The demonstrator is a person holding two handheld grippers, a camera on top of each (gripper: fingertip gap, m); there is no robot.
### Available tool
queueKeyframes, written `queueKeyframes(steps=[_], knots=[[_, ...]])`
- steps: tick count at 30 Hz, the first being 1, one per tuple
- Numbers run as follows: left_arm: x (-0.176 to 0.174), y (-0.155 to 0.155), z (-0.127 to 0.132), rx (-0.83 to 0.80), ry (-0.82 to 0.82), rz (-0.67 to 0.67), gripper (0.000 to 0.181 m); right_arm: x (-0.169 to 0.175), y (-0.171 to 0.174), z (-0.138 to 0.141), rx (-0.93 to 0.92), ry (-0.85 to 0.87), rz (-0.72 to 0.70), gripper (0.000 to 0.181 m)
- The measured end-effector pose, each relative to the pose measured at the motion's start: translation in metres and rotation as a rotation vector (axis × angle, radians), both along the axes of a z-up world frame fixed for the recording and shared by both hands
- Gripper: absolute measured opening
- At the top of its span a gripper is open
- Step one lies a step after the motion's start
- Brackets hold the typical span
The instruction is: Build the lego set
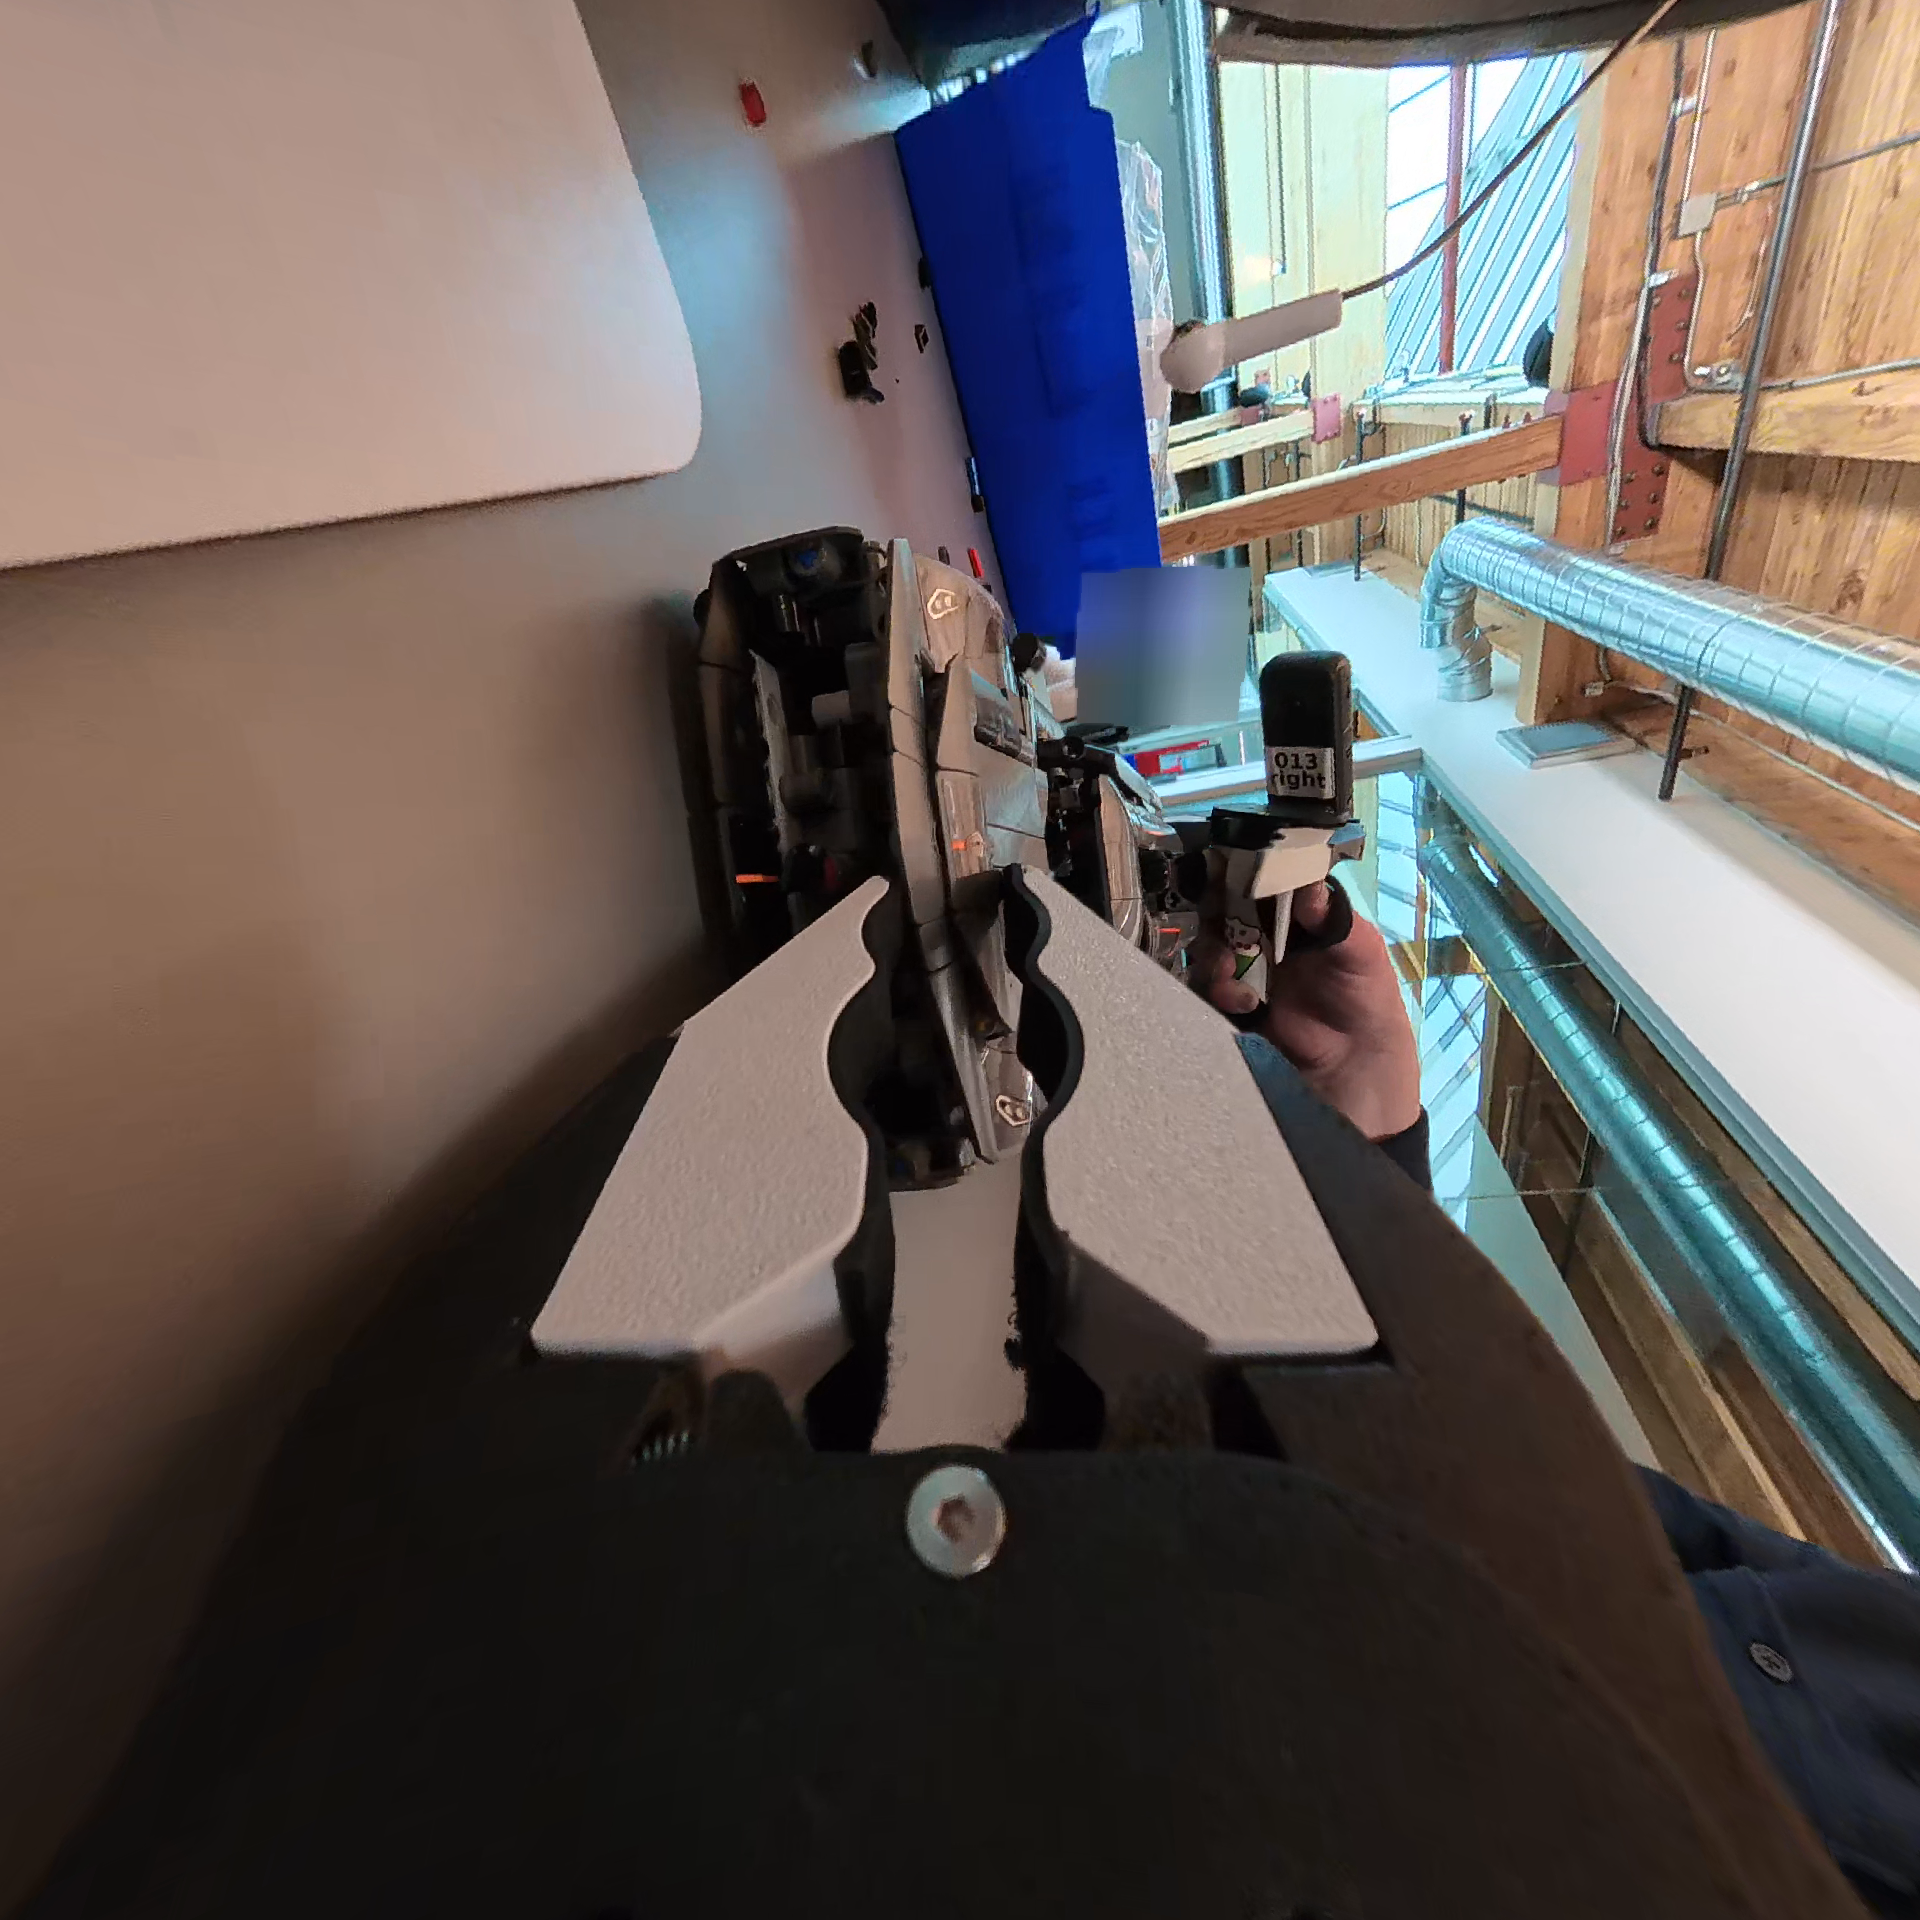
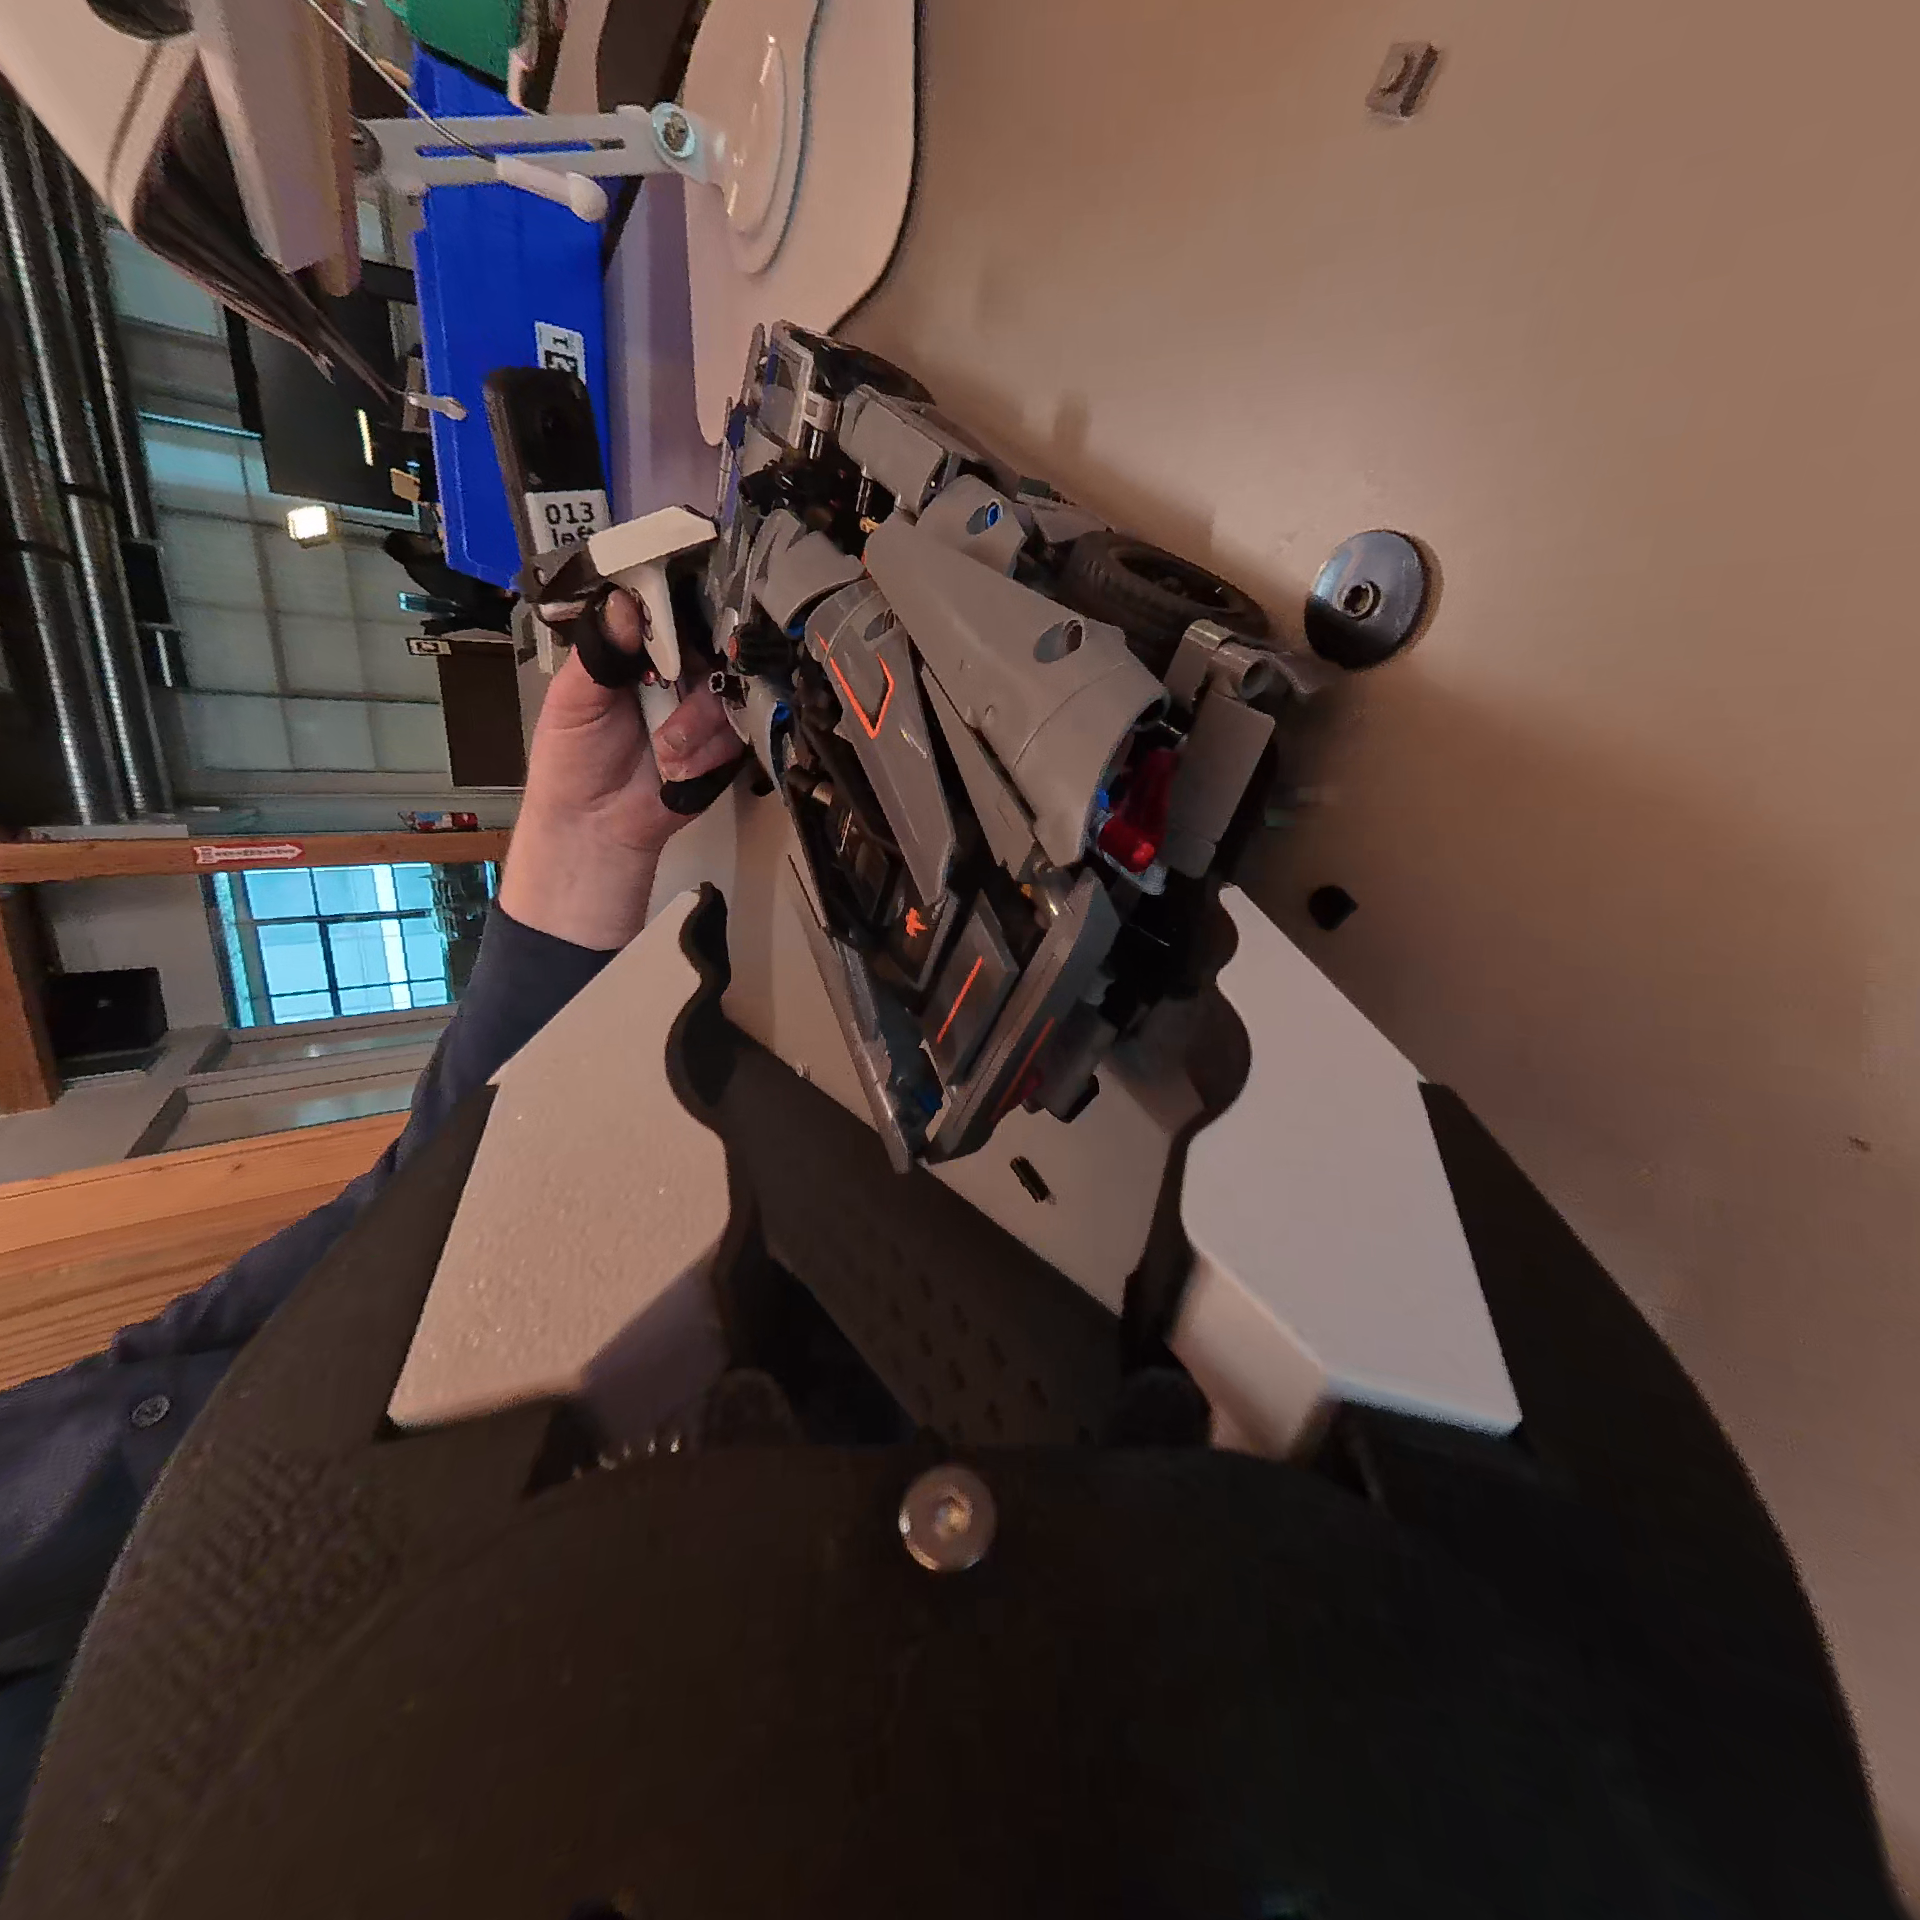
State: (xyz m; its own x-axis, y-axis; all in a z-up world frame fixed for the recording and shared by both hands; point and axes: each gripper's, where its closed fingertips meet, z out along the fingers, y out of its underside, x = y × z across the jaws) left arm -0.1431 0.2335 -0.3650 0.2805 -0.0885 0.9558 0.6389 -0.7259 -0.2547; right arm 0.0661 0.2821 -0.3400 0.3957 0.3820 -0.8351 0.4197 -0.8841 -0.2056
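A grey Lego car [image 1: 831, 790] with orange stripes and black wheels lies on its side against the beige table [image 1: 312, 831]. My left gripper [image 1: 951, 904] is shut on a thin grey body panel at the car's near end. In the right wrist view the car [image 2: 966, 748] reaches from the middle down between my right gripper's [image 2: 971, 914] fingers. Those jaws stand wide open around the car's rear end, the left finger clear of it. Each view shows the other gripper, held in a hand, at the car's far end: the right one [image 1: 1283, 862] and the left one [image 2: 649, 592].
A blue bin [image 1: 1029, 343] stands at the table's far edge. Small loose black pieces [image 1: 857, 348] lie near it. A white sheet [image 1: 312, 260] covers part of the table. A round metal disc [image 2: 1363, 594], a small grey piece [image 2: 1403, 75] and a black piece [image 2: 1333, 906] lie by the car. My right fingertips sit around 25 cm from my left ones. My right gripper is the nearer one to the round metal disc [image 2: 1363, 594]: about 6 cm, against 25 cm.
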Motion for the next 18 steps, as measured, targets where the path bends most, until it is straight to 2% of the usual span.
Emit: queueKeyframes(steps=[8, 18], knots=[[-0.031, -0.018, 0.000, -0.003, 0.006, 0.081, 0.015, -0.010, 0.001, 0.007, 0.025, 0.024, 0.023, 0.089], [-0.085, -0.071, 0.001, -0.012, -0.020, 0.265, 0.014, -0.046, -0.016, 0.014, 0.058, 0.043, 0.101, 0.088]])
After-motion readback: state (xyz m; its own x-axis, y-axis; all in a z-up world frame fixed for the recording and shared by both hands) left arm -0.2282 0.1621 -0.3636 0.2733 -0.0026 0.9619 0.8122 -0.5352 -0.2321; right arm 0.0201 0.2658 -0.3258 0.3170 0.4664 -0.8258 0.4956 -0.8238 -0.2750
